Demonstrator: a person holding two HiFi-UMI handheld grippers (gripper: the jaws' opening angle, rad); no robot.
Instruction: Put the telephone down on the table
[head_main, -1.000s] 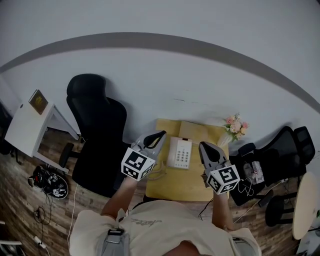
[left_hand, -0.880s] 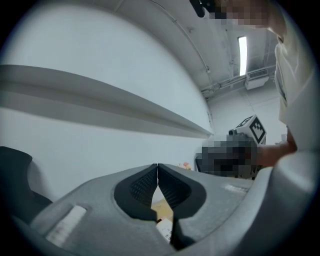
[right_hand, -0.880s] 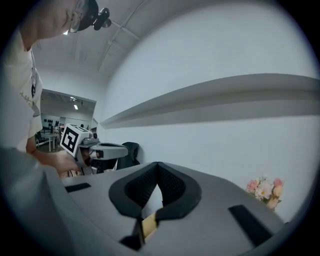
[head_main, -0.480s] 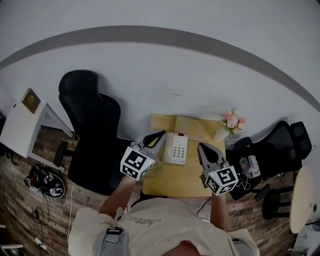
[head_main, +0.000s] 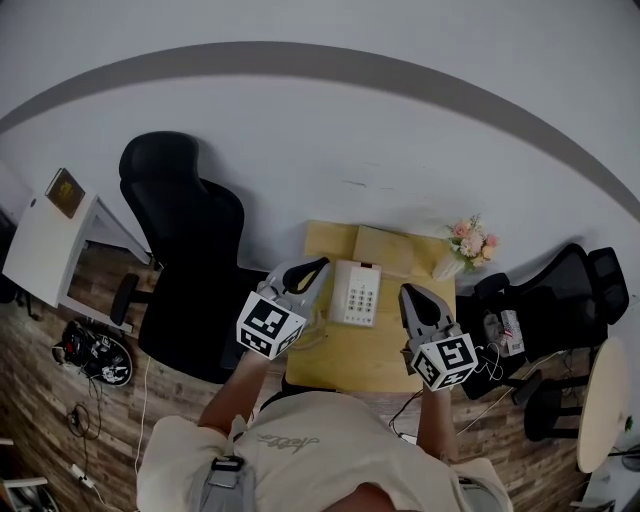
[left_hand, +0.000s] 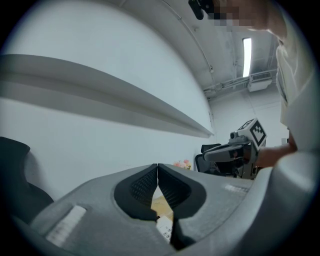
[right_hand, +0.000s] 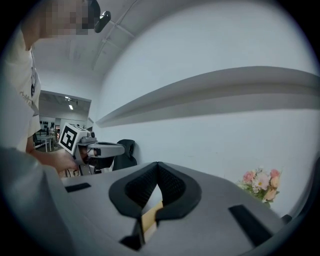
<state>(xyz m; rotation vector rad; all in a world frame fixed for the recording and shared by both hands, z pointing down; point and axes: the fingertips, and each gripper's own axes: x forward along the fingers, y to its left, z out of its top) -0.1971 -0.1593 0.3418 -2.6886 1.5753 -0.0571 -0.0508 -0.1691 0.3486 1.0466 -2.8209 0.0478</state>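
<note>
- The telephone (head_main: 358, 293) lies flat on the bench (head_main: 370, 365), keypad up, between the 2 tongs and touched by neither.
- The left tongs (head_main: 312, 268) are clenched on nothing, pads pressed together, and hover just beside the telephone's left edge.
- The right tongs (head_main: 412, 296) are likewise clenched and empty, near its right side.
- Judged from this, the set-down looks done and no step appears left.
- The only container is a small vase (head_main: 447, 268) at the bench's far right corner, holding pink flowers (head_main: 472, 240).
</note>
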